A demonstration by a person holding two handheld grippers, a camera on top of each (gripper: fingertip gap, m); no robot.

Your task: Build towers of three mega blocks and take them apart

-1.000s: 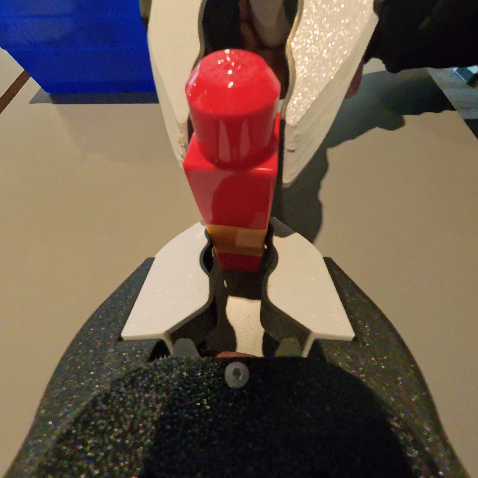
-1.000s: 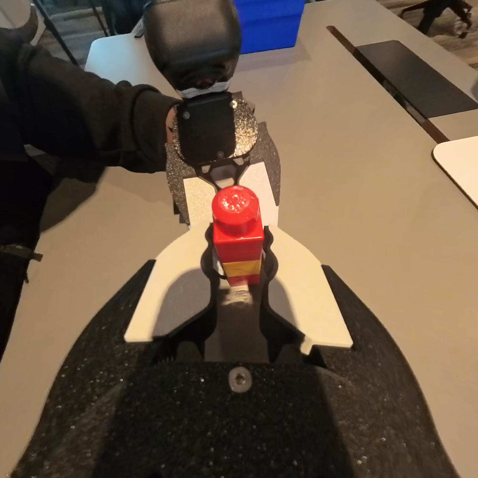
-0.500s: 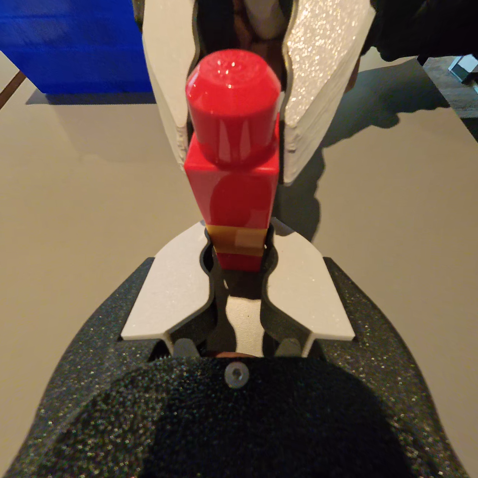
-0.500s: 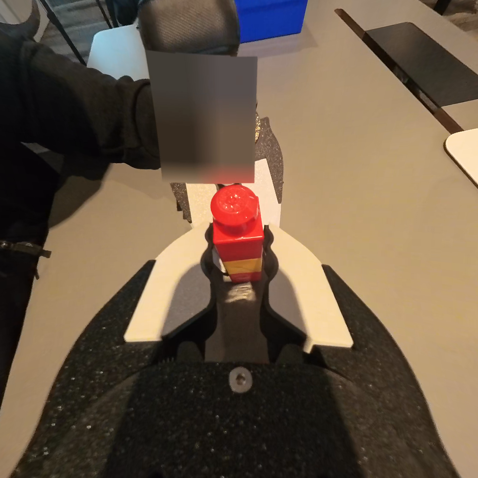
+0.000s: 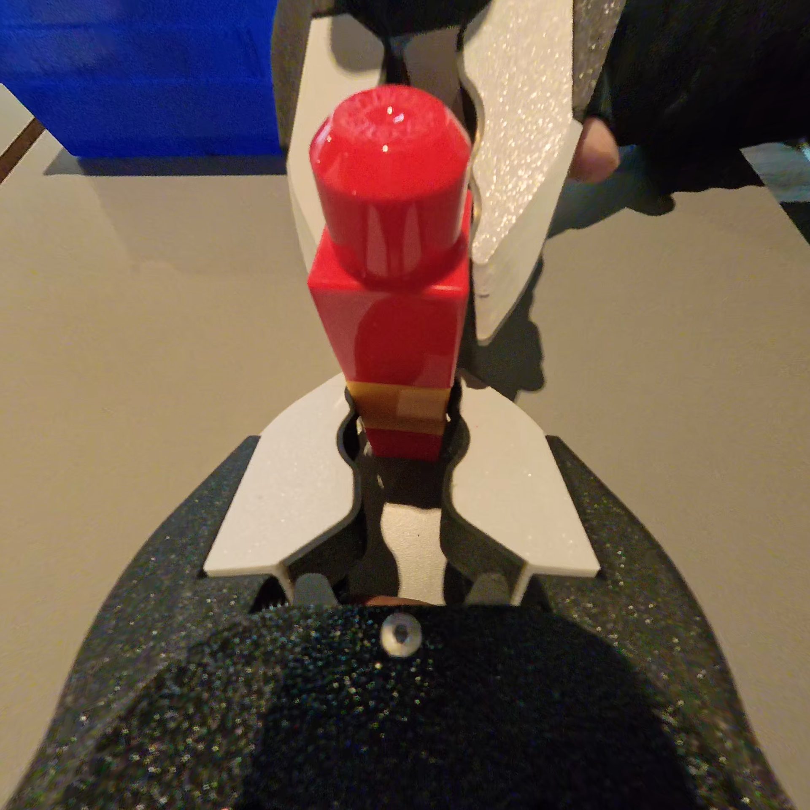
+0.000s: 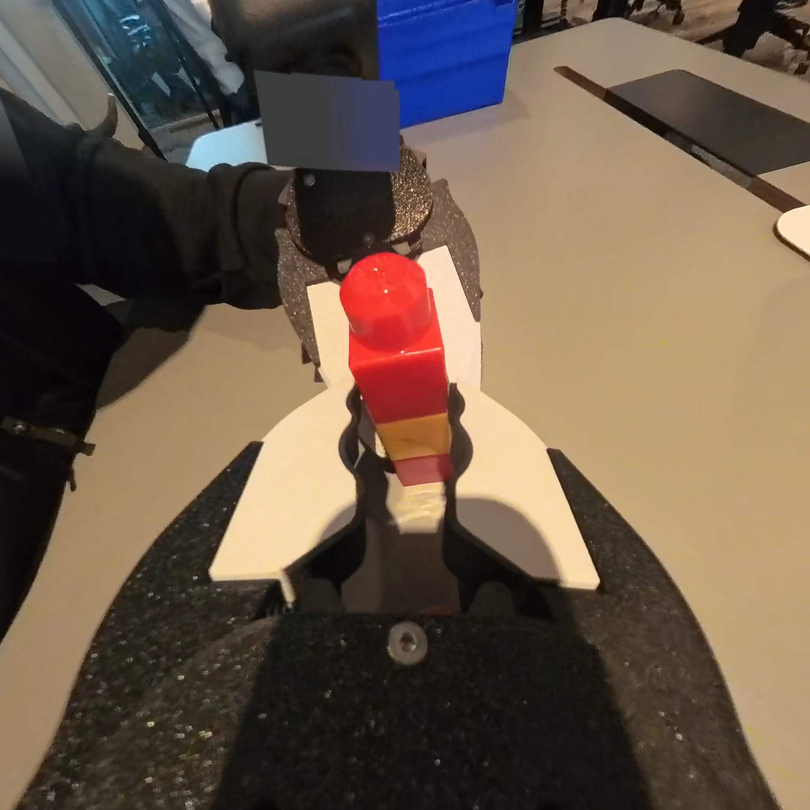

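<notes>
Red-yellow-red tower (image 5: 396, 307) of three blocks, two grippers – left gripper (image 5: 401, 431) jaws clamp it, right gripper (image 6: 405, 442) jaws seemingly too.

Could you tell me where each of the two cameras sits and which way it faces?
Left wrist view: sits on the left gripper, looks along its fingers at the block tower; beyond it the right gripper, a black sleeve and a blue bin.
Right wrist view: sits on the right gripper, looks the opposite way over the grey table at the same tower; behind it the left gripper and a black sleeve.
Shared: the red-yellow-red tower, both grippers, the bin and table.
</notes>
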